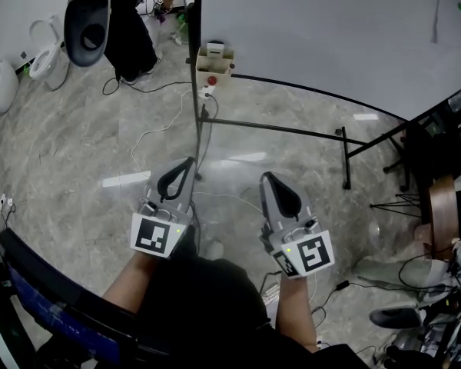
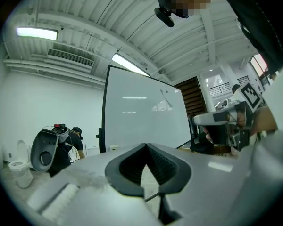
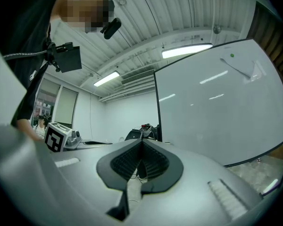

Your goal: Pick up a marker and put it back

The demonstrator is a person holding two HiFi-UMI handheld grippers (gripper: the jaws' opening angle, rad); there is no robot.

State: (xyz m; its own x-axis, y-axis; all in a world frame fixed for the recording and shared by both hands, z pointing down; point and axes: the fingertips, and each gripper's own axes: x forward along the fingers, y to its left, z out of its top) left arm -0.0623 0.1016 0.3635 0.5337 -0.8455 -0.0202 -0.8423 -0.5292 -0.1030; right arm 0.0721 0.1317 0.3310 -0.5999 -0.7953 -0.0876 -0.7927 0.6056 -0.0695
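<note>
In the head view my left gripper [image 1: 186, 162] and my right gripper [image 1: 267, 177] are held side by side, level, above the marble floor. Both point toward a large whiteboard [image 1: 330, 29]. Each pair of jaws is shut with nothing between them, as the left gripper view [image 2: 145, 146] and the right gripper view [image 3: 142, 141] also show. A small holder [image 1: 215, 58] hangs at the whiteboard's lower left corner, with a red item [image 1: 211, 81] just below it. I cannot make out a marker there. The whiteboard [image 2: 141, 117] fills the middle of the left gripper view and, in the right gripper view, the whiteboard [image 3: 217, 107] fills the right side.
The whiteboard's black stand legs [image 1: 292, 131] cross the floor ahead. White cables [image 1: 157, 133] trail on the floor. A person in black [image 1: 131, 29] stands at the back left beside a grey shell-like device [image 1: 87, 21]. Chairs and clutter [image 1: 446, 206] crowd the right edge.
</note>
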